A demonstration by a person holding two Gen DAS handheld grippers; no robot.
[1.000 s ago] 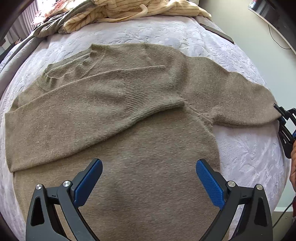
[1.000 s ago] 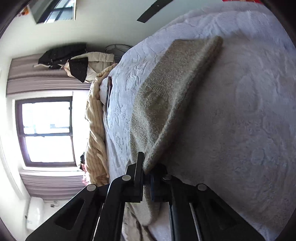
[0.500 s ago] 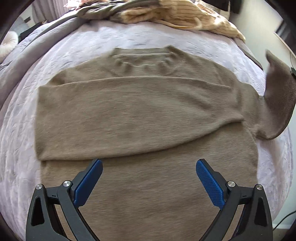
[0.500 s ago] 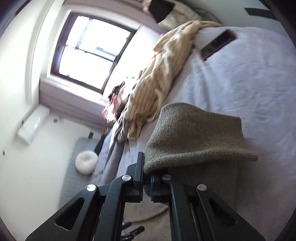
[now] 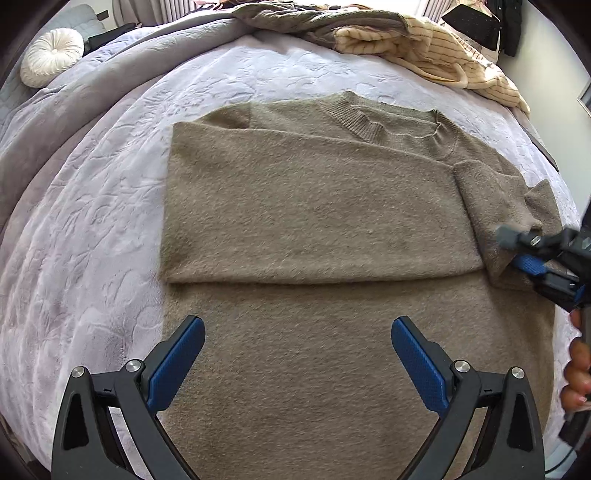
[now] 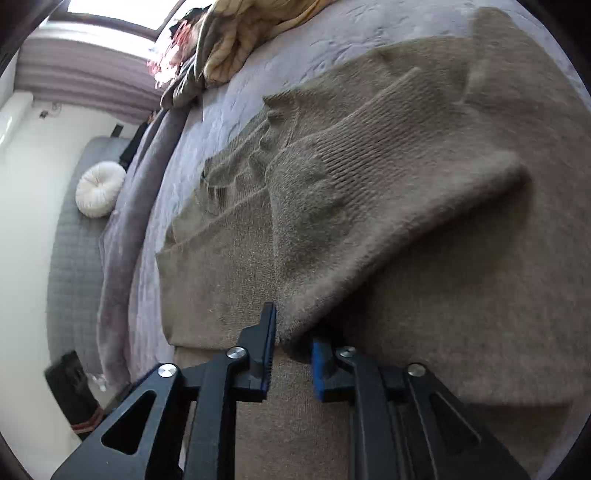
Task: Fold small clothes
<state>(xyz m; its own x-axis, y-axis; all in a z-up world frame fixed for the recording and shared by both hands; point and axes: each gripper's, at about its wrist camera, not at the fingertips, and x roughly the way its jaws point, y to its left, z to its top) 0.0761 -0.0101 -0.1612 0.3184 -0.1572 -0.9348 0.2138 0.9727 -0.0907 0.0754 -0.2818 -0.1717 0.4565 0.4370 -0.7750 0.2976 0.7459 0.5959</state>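
Note:
A taupe knit sweater lies flat on the bed, one sleeve folded across its chest. My left gripper is open and empty, hovering over the sweater's lower body. My right gripper shows at the right edge of the left wrist view, at the cuff of the other sleeve, which is folded over onto the body. In the right wrist view my right gripper has its jaws slightly parted, with the sleeve end lying between and just ahead of them.
The sweater rests on a pale lilac textured bedspread. A striped cream garment and a grey one are heaped at the bed's far edge. A round white cushion lies off the bed to the left.
My right gripper carried the right sleeve up and over onto the sweater's body, and its jaws have parted from shut. The left gripper's view swung to the left over the sweater.

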